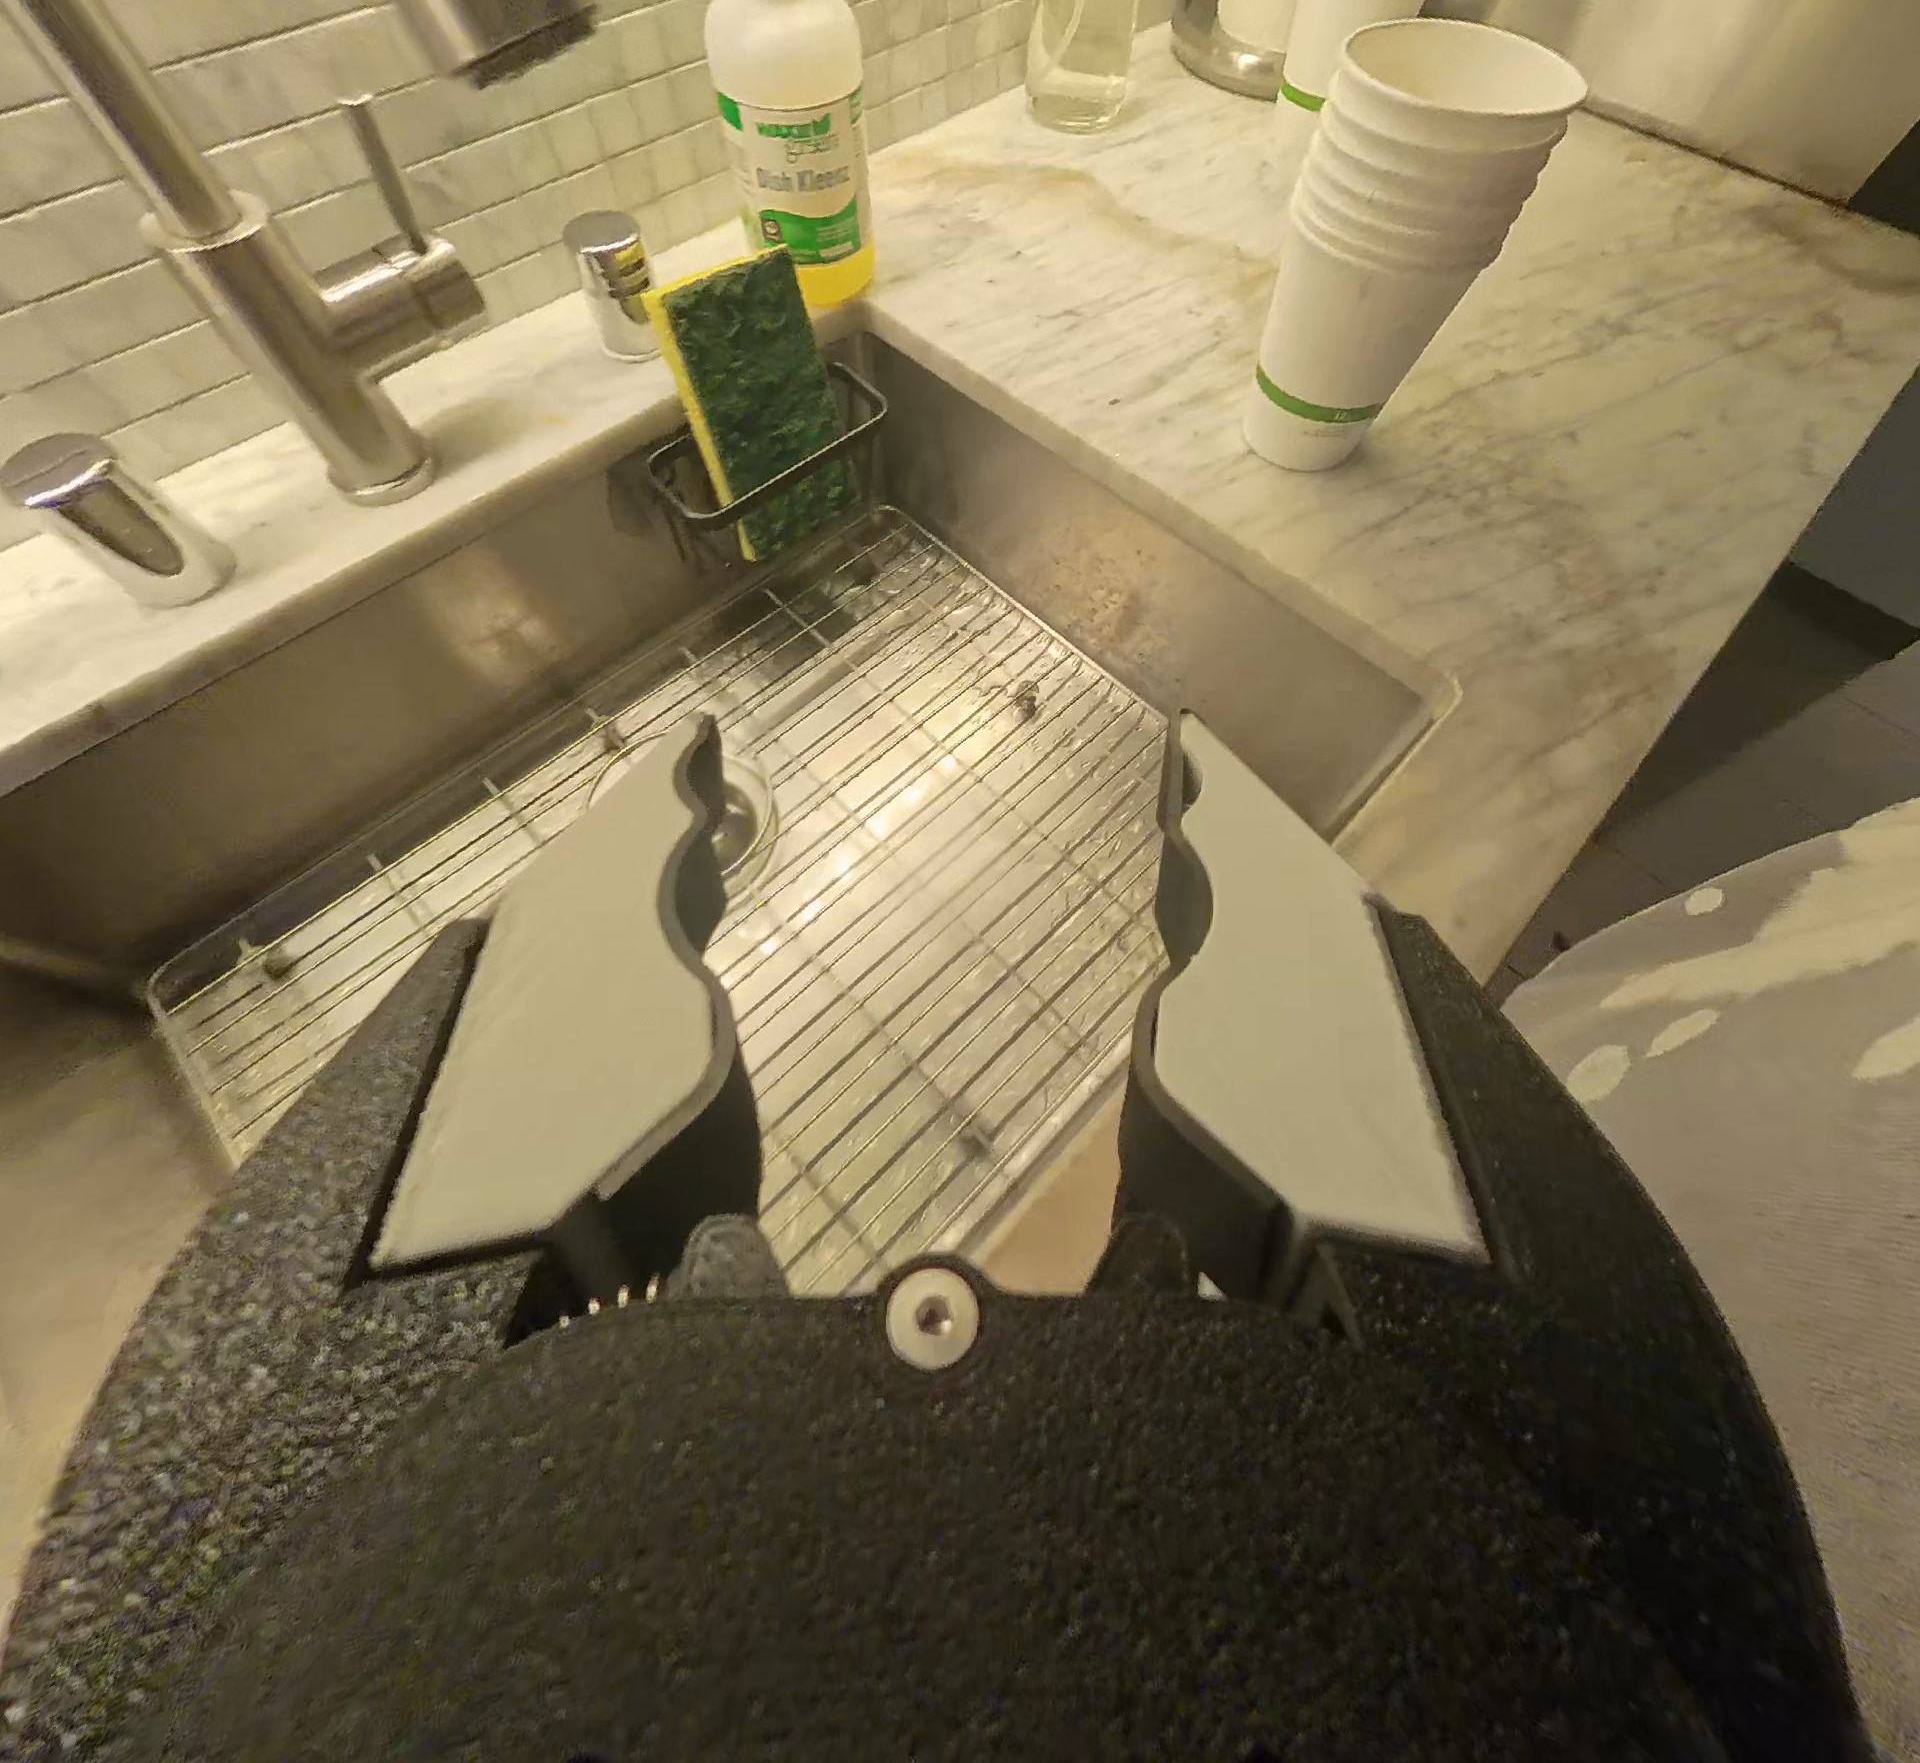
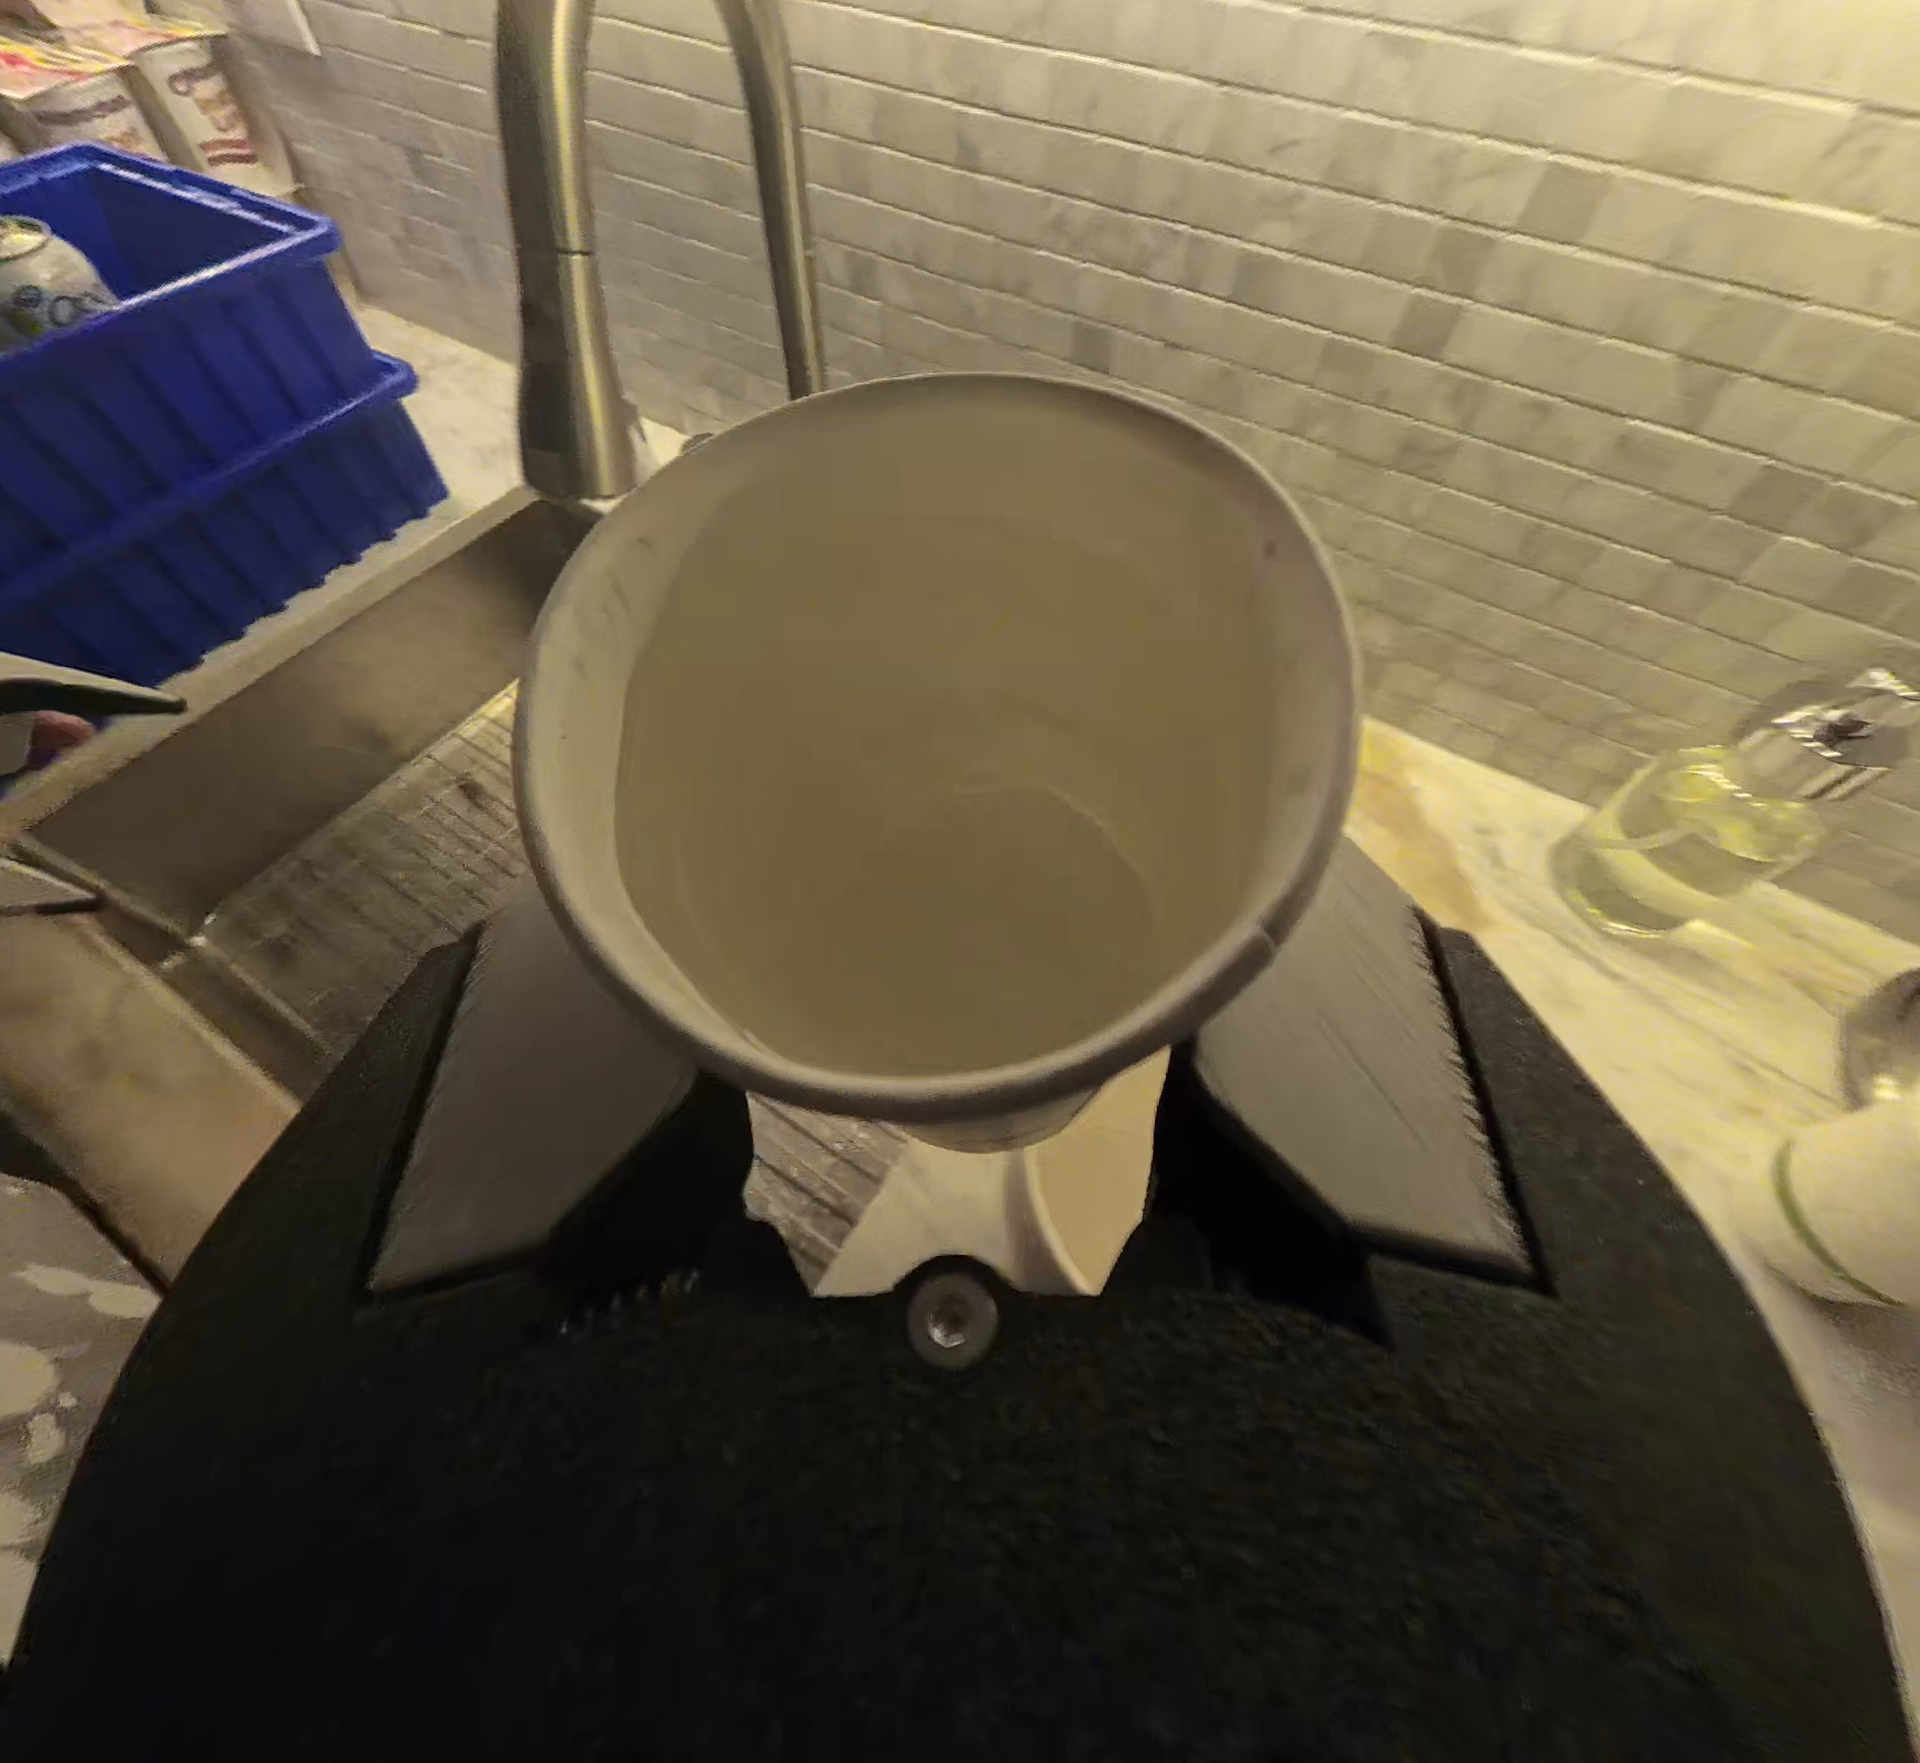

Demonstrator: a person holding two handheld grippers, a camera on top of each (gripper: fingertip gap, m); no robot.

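Observation:
My right gripper [image 2: 935, 892] is shut on a white paper cup [image 2: 914, 757] and holds it upright, mouth toward the camera, over the sink's right edge. The cup hides the fingertips. I cannot tell whether it holds liquid. The curved steel faucet [image 2: 582, 207] stands just behind and left of the cup. My left gripper [image 1: 940, 747] is open and empty above the steel sink [image 1: 1039, 508], over the wire grid [image 1: 935, 934] on its bottom. A stack of white paper cups [image 1: 1392, 238] stands on the marble counter [image 1: 1143, 311] to the right.
A green and yellow sponge [image 1: 758, 404] leans in a black caddy in the sink's far corner. A dish soap bottle [image 1: 795, 103] and a glass dispenser [image 1: 1086, 20] stand behind it. Two stacked blue crates [image 2: 187, 425] sit left of the faucet.

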